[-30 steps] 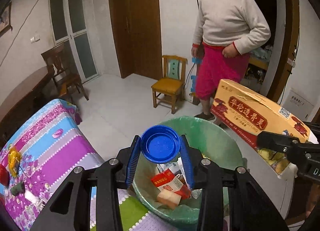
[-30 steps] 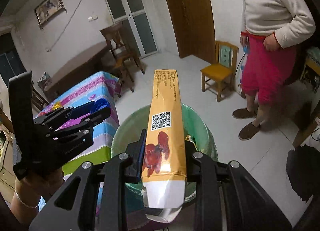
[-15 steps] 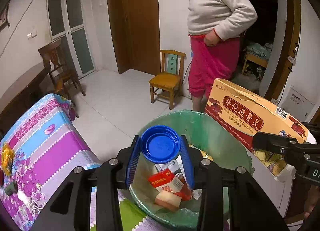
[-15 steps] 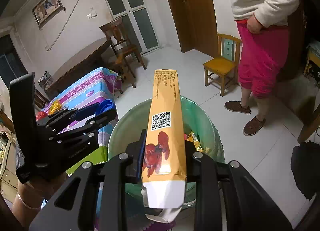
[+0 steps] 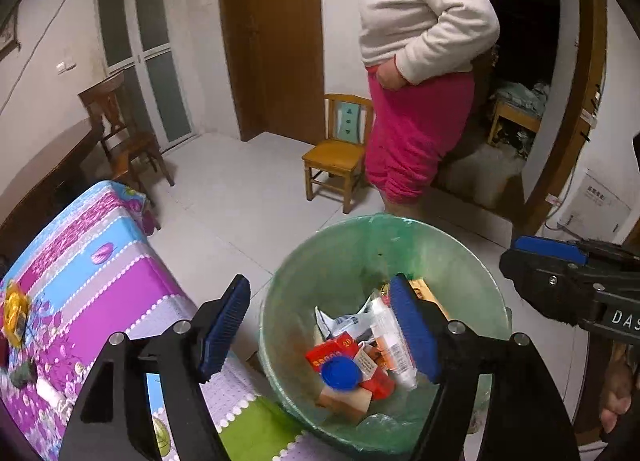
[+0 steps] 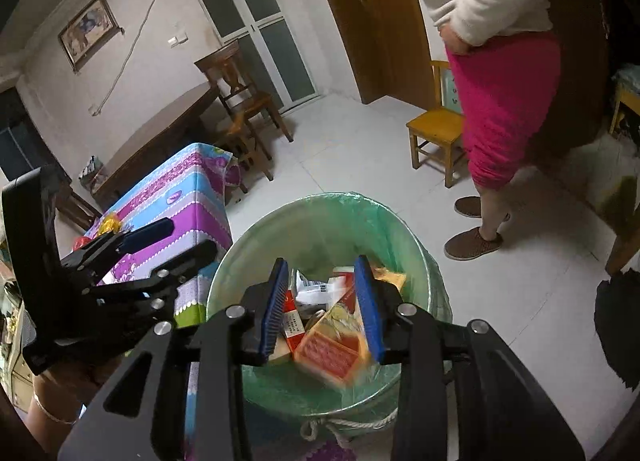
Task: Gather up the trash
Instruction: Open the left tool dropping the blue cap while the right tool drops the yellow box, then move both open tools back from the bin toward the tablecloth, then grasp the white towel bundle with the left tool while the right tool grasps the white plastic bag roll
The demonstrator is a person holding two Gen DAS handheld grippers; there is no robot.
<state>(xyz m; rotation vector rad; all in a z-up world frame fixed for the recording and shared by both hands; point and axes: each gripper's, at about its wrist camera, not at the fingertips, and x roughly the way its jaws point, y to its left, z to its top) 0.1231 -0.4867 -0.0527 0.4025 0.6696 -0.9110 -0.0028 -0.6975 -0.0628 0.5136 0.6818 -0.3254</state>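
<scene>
- White floor tiles (image 5: 240, 197) filled the room, with a small wooden chair (image 5: 340, 153) near a brown door (image 5: 276, 33), and a bystander (image 5: 420, 73) in a cream sweater and pink trousers stood beside the chair.
- At the left, a surface (image 5: 92, 261) carried a cloth with purple, blue and white stripes.
- Readable writing was little: white letters "DAS" on the black body of the right tool (image 5: 552, 261) in the left wrist view, and the number "20" on a red pack (image 5: 334, 351) inside the bin.
- Other labels in the trash were too small or blurred to read.
- A bin (image 5: 332, 261) lined with a green bag stood on the floor, touching the edge of the surface.
- The left tool (image 5: 320, 325) was held above the bin, tilted down toward it, with its blue pads wide apart and nothing between them.
- A blue lid (image 5: 342, 373) lay in the bin on top of the boxes and wrappers.
- In the right wrist view, the right tool (image 6: 322, 307) pointed down over the bin (image 6: 320, 217), its jaws apart and gripping nothing.
- An orange and red carton (image 6: 334, 349), blurred, was inside the bin just under these pads, and I cannot tell if it touched them.
</scene>
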